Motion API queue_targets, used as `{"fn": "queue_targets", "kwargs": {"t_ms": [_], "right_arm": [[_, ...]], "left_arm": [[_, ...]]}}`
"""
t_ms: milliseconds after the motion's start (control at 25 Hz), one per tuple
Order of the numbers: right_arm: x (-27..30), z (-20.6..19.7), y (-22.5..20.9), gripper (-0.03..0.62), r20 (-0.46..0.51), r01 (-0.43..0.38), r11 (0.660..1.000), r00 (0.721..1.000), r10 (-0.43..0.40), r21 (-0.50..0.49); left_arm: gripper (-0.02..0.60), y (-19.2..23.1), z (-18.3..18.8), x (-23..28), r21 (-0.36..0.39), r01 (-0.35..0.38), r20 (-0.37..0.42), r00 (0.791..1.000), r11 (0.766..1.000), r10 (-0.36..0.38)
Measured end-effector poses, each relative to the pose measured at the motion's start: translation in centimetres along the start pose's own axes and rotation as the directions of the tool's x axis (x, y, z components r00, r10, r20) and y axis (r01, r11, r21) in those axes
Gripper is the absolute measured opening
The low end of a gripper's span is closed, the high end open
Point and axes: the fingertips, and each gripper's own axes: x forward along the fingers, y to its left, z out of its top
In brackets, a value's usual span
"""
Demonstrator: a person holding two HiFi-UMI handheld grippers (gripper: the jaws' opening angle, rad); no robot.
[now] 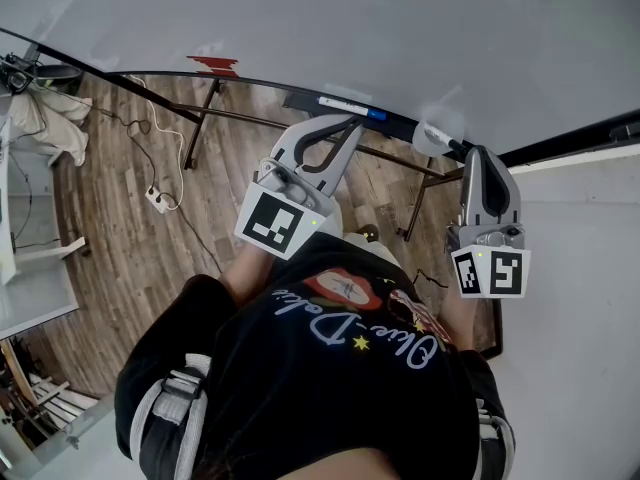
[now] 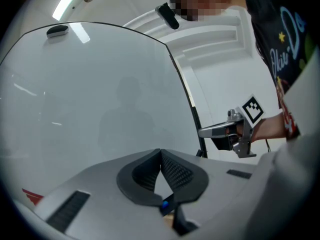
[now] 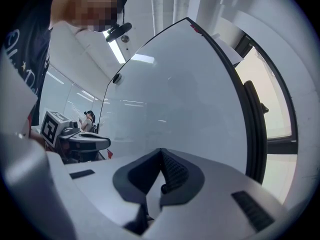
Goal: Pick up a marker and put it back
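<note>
A white marker with a blue cap (image 1: 346, 106) lies on the tray ledge (image 1: 300, 98) under the whiteboard (image 1: 350, 18). My left gripper (image 1: 345, 124) points at the board just in front of that marker, its jaws shut and empty. In the left gripper view the pads (image 2: 172, 171) meet at the tip of the left gripper (image 2: 161, 154), and a bit of the marker's blue cap (image 2: 164, 204) shows below them. My right gripper (image 1: 470, 154) is held further right along the ledge, shut with nothing between its pads (image 3: 172, 173).
A white object (image 1: 436, 136) sits on the ledge just beyond the right gripper's tip; what it is I cannot tell. A red piece (image 1: 215, 65) sticks to the board's lower edge. Below are stand legs (image 1: 195, 128), a power strip (image 1: 160, 200) and a white table (image 1: 30, 303).
</note>
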Motion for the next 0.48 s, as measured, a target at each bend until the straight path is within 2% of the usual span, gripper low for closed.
{"fn": "queue_targets", "kwargs": {"t_ms": [480], "right_arm": [[-0.36, 0.0, -0.14, 0.0, -0.007, 0.009, 1.0, 1.0, -0.01, -0.016]], "left_arm": [[0.003, -0.23, -0.09, -0.06, -0.003, 0.0, -0.007, 1.0, 1.0, 0.0]]}}
